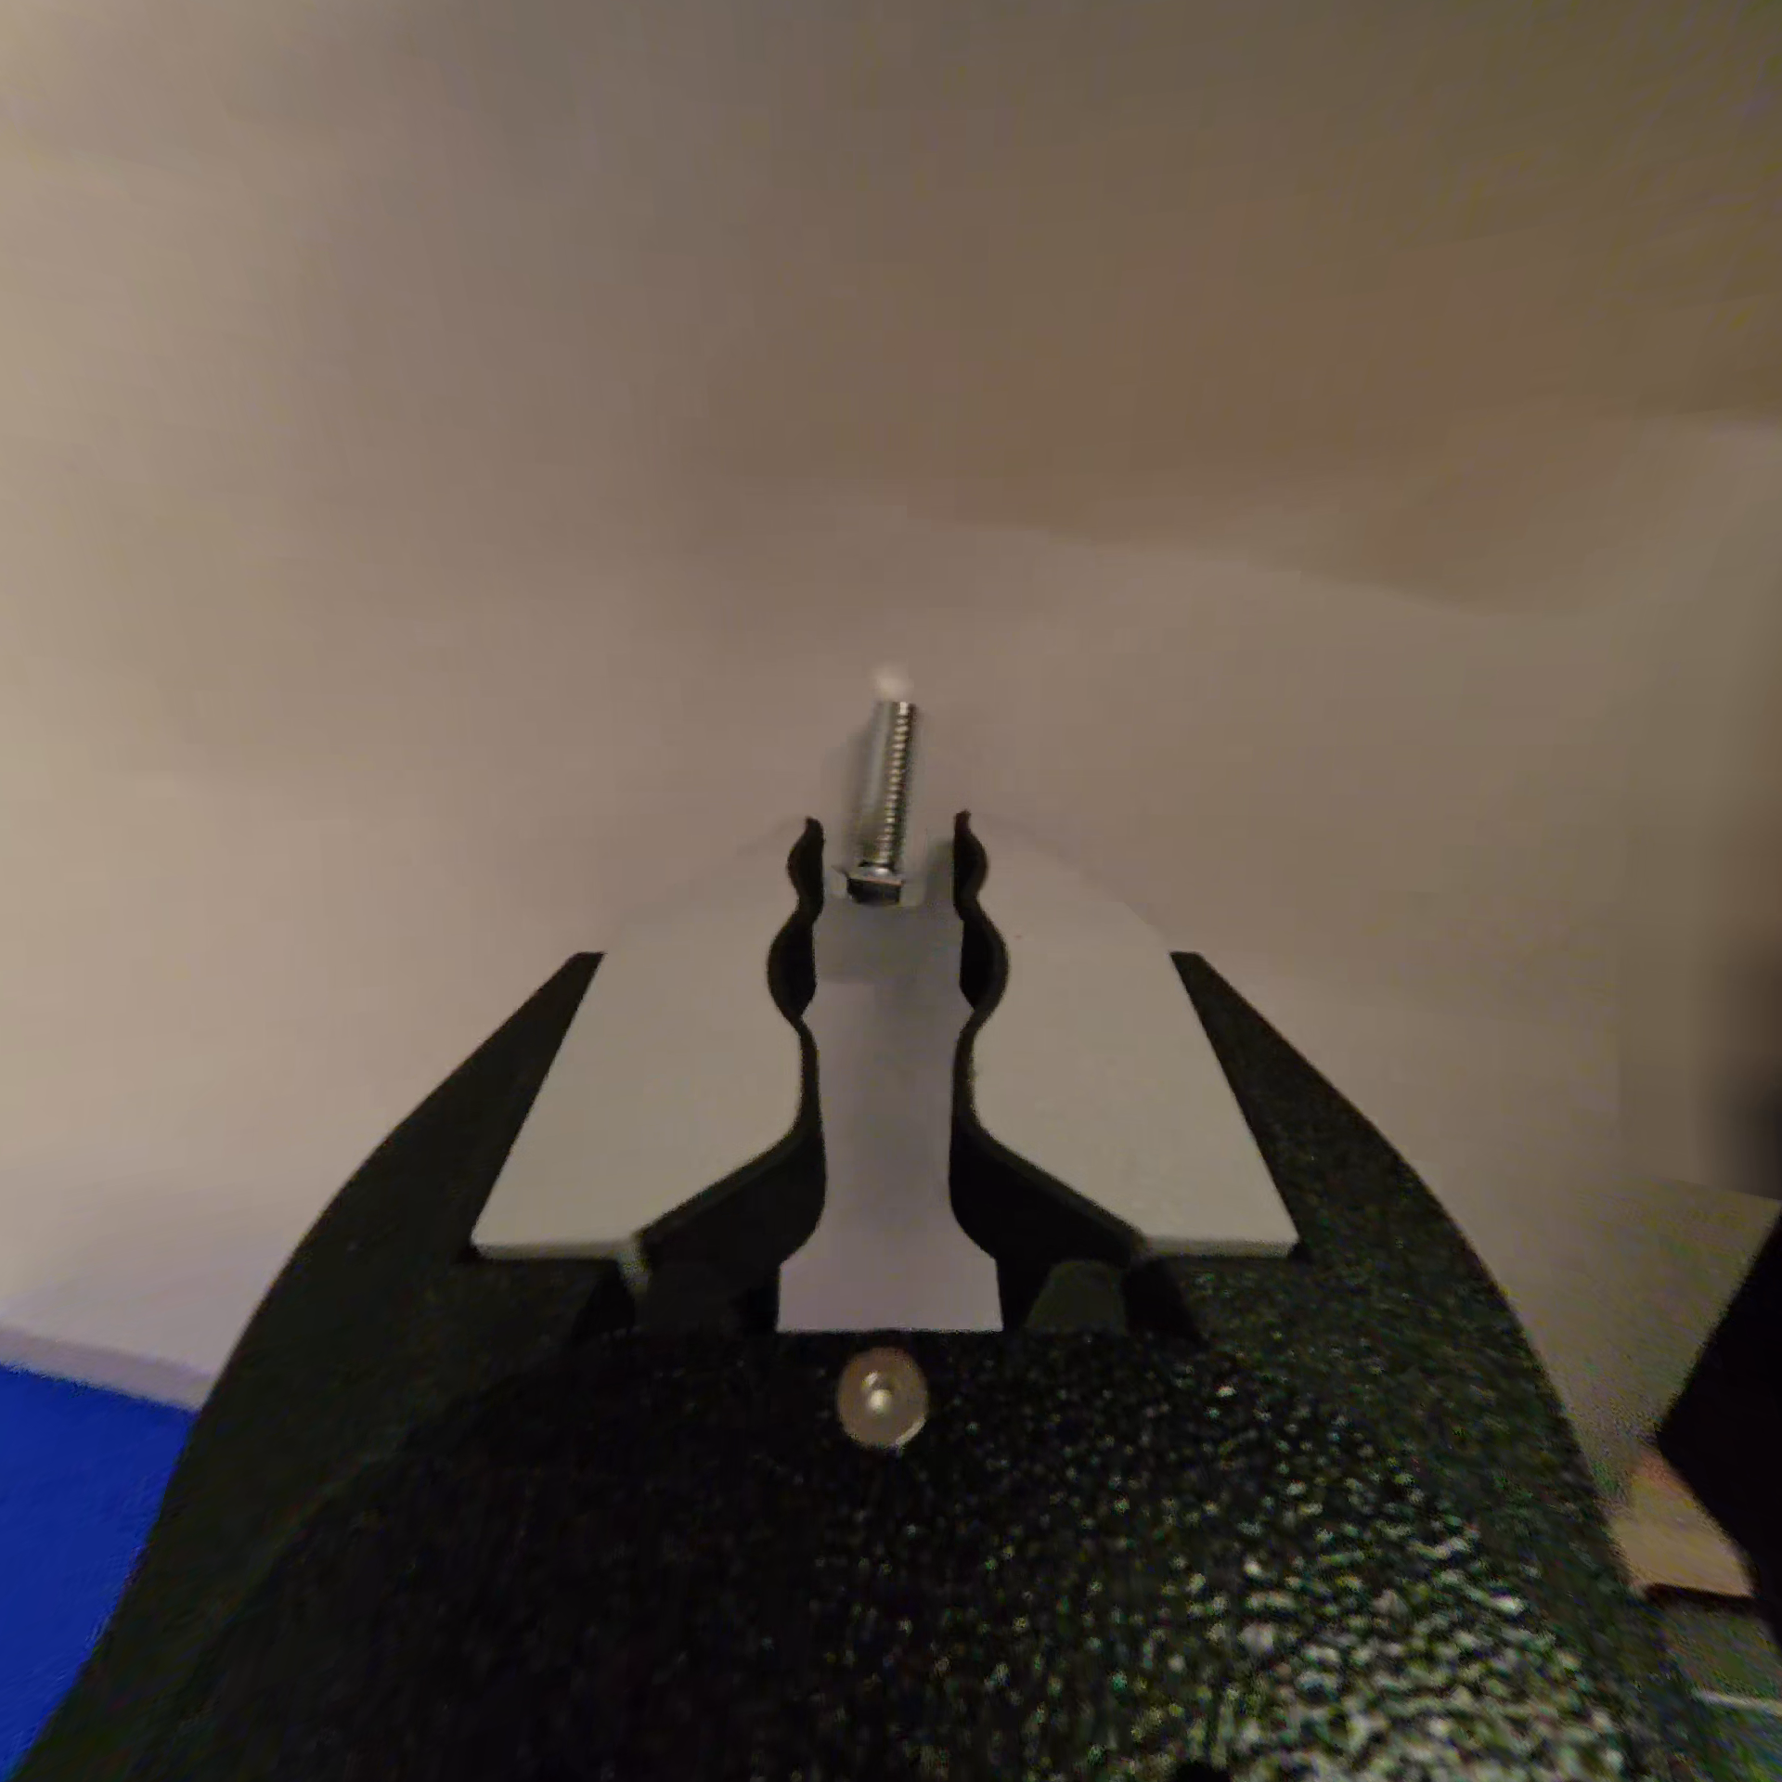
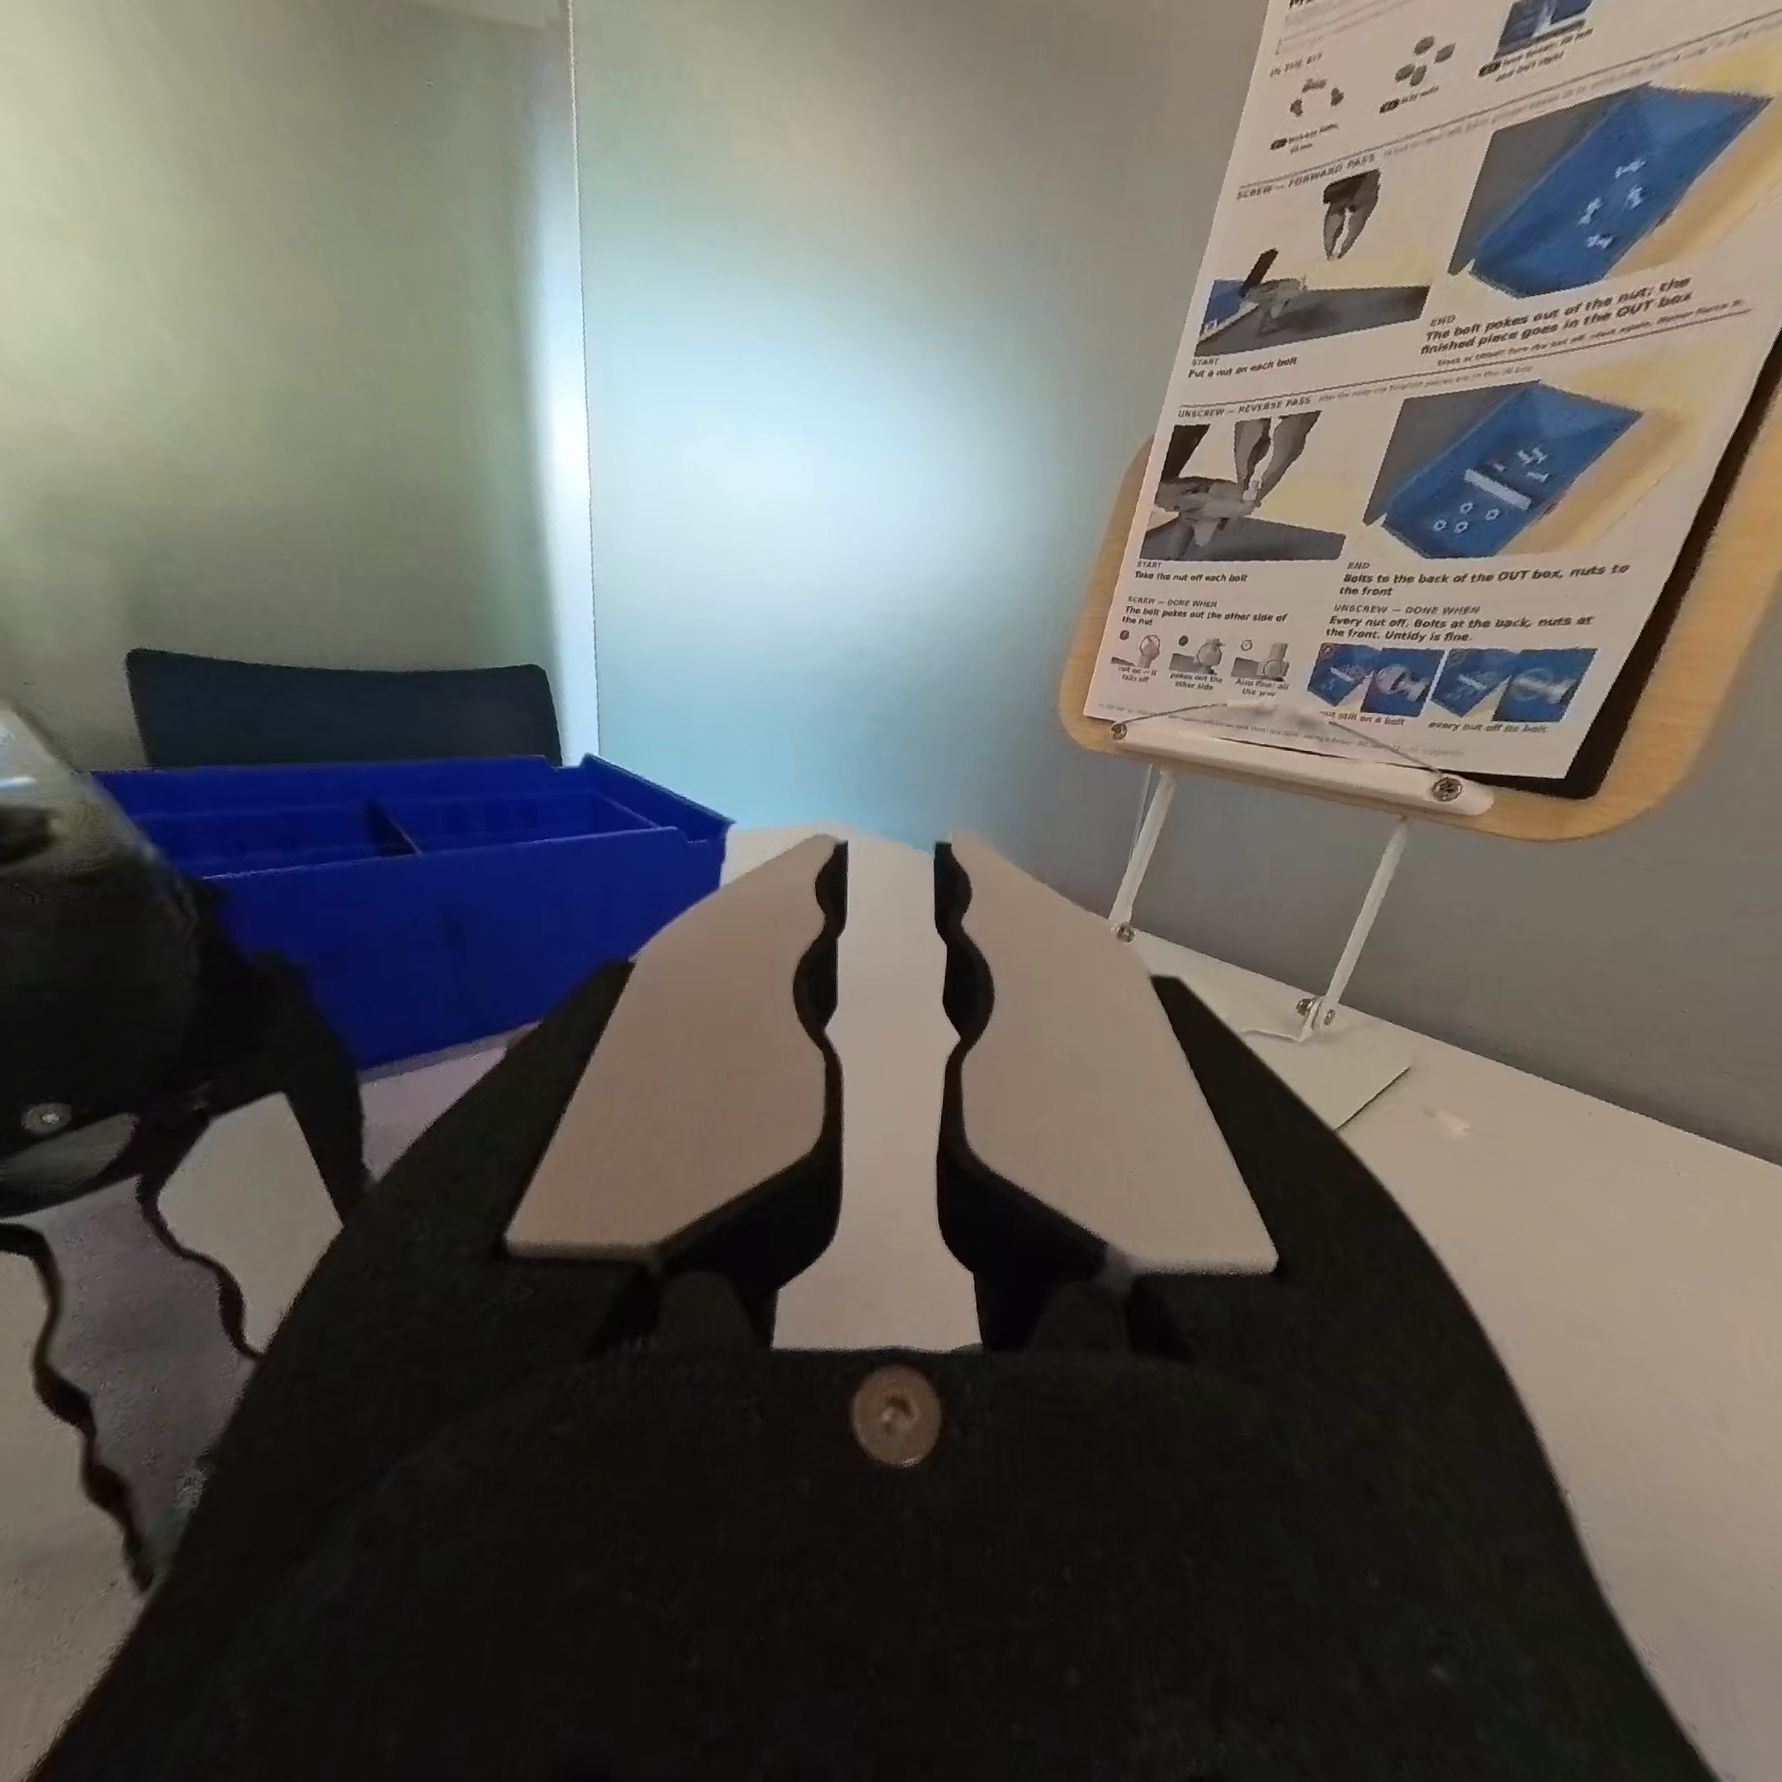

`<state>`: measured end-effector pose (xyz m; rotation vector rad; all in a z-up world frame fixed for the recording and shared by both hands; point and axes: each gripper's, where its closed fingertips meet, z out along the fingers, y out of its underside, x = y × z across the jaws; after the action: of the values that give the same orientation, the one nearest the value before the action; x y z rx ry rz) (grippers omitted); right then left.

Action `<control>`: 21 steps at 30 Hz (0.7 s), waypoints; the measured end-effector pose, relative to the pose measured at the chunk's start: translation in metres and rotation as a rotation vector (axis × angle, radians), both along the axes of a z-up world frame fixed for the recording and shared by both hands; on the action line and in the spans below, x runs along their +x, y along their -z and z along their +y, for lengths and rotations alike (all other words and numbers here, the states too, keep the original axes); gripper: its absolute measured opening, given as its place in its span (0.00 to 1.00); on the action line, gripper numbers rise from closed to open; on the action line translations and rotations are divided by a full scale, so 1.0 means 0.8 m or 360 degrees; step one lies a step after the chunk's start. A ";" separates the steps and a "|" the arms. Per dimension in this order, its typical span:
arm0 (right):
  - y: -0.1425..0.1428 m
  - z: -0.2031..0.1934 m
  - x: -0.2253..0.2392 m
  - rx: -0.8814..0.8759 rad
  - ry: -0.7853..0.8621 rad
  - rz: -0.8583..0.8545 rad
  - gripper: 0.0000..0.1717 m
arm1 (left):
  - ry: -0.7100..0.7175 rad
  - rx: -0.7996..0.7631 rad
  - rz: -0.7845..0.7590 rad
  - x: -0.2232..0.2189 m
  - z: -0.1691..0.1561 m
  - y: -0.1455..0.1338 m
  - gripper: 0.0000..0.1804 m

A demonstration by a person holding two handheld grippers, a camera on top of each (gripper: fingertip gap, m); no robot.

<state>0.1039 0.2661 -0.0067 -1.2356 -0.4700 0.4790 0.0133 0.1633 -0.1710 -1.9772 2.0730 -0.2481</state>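
White tabletop (image 2: 1543,1350) against a pale grey wall (image 2: 820,386). At far left, the left gripper (image 1: 887,858) points down at the table; a blue surface (image 1: 77,1504) shows at the lower left corner of its view. A silver hex bolt (image 1: 887,800) lies on the white surface with its head between the two fingertips and its threaded shank pointing away beyond them. Jaws apart: there is a gap on the right side of the head, while the left corner sits just beside the left pad, and contact there is unclear. Not clamped. Next right, a blue divided bin (image 2: 434,868) with a dark chair back (image 2: 337,704) behind it. Centre, the right gripper (image 2: 892,868) hovers above the table, jaws slightly apart, nothing between them. Far right, a wooden stand (image 2: 1254,820) on white legs carries a printed instruction sheet (image 2: 1446,386).
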 end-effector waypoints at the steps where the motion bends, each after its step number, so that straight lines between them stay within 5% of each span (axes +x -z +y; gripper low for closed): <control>1: 0.002 0.001 0.001 -0.0013 0.0001 0.0004 0.10 | -0.0035 -0.0049 -0.0051 0.002 -0.003 -0.003 0.16; 4: 0.006 0.003 0.003 -0.0037 0.0000 0.0021 0.10 | -0.0162 -0.0124 -0.0326 0.015 -0.008 -0.032 0.21; 8: 0.010 0.004 0.001 -0.0062 -0.0014 0.0028 0.10 | -0.0296 -0.0284 -0.0936 0.022 -0.018 -0.125 0.22; 12: 0.019 0.005 -0.010 -0.0083 -0.0039 -0.0024 0.10 | -0.0309 -0.0418 -0.1445 -0.042 -0.014 -0.220 0.21; 15: 0.026 0.005 -0.018 -0.0094 -0.0055 -0.0079 0.10 | -0.0365 -0.0209 -0.1699 -0.120 0.014 -0.276 0.18; 18: 0.033 0.007 -0.025 -0.0106 -0.0062 -0.0131 0.10 | -0.0540 0.0135 -0.1410 -0.192 0.063 -0.254 0.17; 21: 0.040 0.010 -0.028 -0.0125 -0.0060 -0.0159 0.10 | -0.0563 0.0206 -0.0782 -0.239 0.092 -0.171 0.17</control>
<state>0.0817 0.2739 -0.0389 -1.3324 -0.5647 0.4731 -0.1779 0.2367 -0.0344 -1.9215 1.3818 -0.4581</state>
